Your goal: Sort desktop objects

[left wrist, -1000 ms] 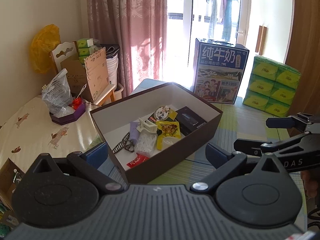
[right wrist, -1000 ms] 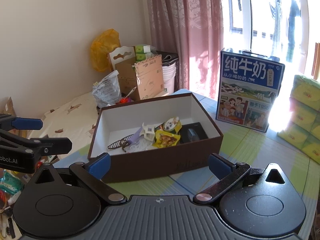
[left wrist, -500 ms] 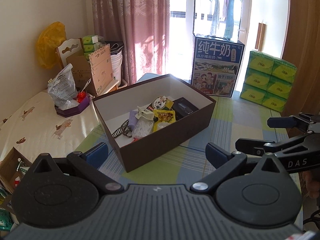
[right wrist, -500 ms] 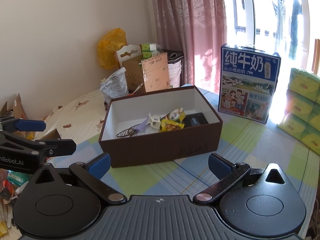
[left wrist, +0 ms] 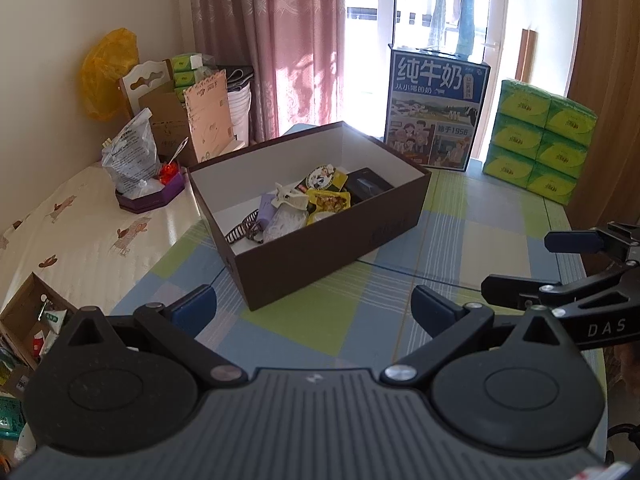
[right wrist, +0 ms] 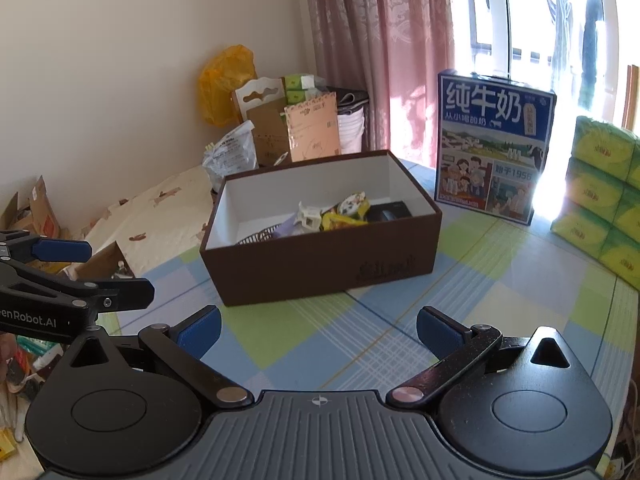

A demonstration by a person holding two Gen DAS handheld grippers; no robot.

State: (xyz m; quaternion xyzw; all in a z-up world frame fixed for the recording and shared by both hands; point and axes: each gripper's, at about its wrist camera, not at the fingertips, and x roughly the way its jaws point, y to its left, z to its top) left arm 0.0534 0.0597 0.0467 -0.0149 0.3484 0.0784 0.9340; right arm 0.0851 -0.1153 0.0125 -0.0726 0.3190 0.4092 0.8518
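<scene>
While both hover level over table (left wrist: 460, 240), left gripper (left wrist: 312, 308) & right gripper (right wrist: 318, 330): fingers spread, empty; milk carton (right wrist: 494, 152) reads "1956".

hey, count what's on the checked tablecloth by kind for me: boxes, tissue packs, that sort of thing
Open brown box with small items inside: 1
Blue milk carton box: 1
Green tissue packs in view, stacked: 6, and the stack may run on past the frame edge
Total: 8
</scene>
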